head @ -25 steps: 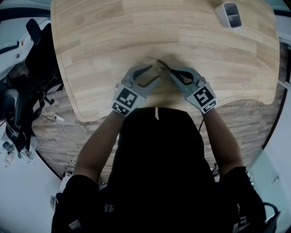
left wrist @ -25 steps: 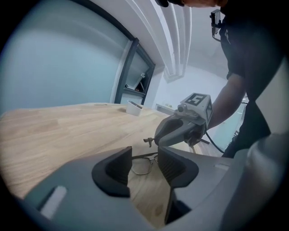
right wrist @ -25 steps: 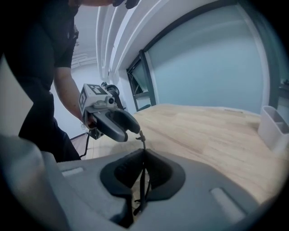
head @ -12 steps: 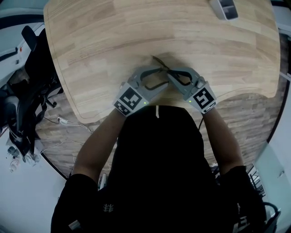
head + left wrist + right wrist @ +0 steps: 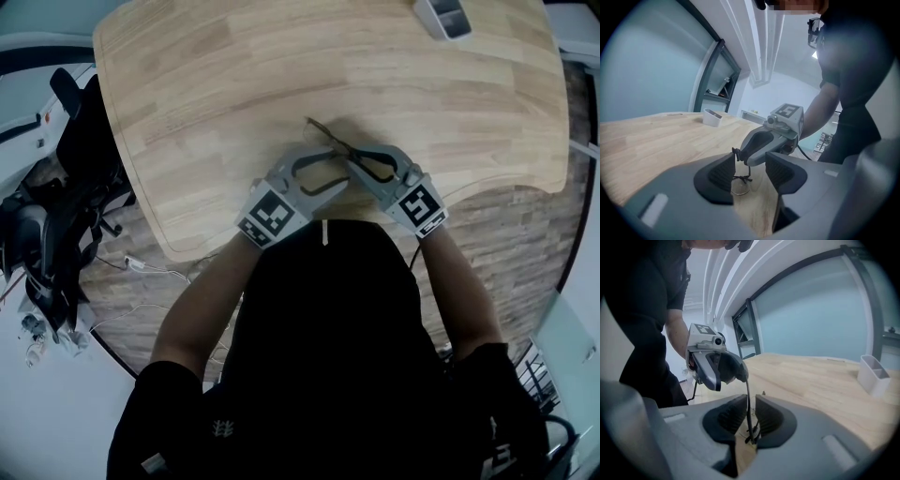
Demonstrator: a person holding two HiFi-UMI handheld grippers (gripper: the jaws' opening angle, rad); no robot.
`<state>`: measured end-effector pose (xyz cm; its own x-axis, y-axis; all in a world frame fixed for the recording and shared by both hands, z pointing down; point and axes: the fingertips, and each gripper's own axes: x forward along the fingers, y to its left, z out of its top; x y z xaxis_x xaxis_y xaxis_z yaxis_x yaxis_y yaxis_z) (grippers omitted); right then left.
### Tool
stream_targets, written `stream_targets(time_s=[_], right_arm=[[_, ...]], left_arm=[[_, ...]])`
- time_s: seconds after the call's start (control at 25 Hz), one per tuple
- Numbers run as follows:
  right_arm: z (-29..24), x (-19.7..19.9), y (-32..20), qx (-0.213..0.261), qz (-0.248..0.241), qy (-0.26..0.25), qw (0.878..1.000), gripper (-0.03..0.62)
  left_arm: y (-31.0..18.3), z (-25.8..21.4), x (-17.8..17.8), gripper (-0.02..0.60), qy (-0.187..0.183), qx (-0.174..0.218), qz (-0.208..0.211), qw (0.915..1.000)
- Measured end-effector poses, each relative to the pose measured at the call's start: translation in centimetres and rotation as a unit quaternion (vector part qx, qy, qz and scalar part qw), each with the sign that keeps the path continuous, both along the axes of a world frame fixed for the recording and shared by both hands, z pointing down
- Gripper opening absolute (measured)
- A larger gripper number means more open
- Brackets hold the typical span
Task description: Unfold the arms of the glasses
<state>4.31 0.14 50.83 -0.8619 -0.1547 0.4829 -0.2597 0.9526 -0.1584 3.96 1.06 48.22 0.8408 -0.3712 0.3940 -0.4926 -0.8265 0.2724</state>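
Observation:
Thin dark-framed glasses (image 5: 328, 141) lie on the wooden table (image 5: 234, 84) between my two grippers. My right gripper (image 5: 352, 157) has one thin arm (image 5: 748, 399) of the glasses running up between its jaws. Those jaws have just been opening, and a small gap shows beside the arm. The hinge and a lens (image 5: 739, 183) sit low by the tabletop. My left gripper (image 5: 330, 173) faces the right one with its jaws wide. They have just been closing a little, and the arm's tip (image 5: 736, 153) stands just ahead of them, unpressed.
A small white two-slot holder (image 5: 443, 17) stands at the table's far right edge. A black chair and cables (image 5: 66, 178) are on the floor to the left. The person's dark torso blocks the near table edge.
My left gripper has moved rightwards, closer to the right gripper and the glasses, and its jaws stand wider than a second ago. The right gripper has shifted only slightly.

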Motion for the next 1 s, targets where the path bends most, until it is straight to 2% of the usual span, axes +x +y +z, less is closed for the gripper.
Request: stream_targets(time_s=[0.32, 0.6, 1.0], right_arm=[[-0.1, 2.5, 2.0, 0.001, 0.016, 0.006, 1.0, 0.1], [0.8, 4.8, 2.4, 0.011, 0.071, 0.045, 0.996, 0.101], [1.3, 5.7, 3.9, 0.006, 0.081, 0.053, 0.995, 0.101]], left_arm=[[1.7, -1.8, 2.0, 0.209, 0.001, 0.02, 0.022, 0.9996], [3.4, -2.7, 4.1, 0.201, 0.004, 0.023, 0.042, 0.9988], [5.1, -3.3, 7.3, 0.199, 0.005, 0.026, 0.082, 0.9963]])
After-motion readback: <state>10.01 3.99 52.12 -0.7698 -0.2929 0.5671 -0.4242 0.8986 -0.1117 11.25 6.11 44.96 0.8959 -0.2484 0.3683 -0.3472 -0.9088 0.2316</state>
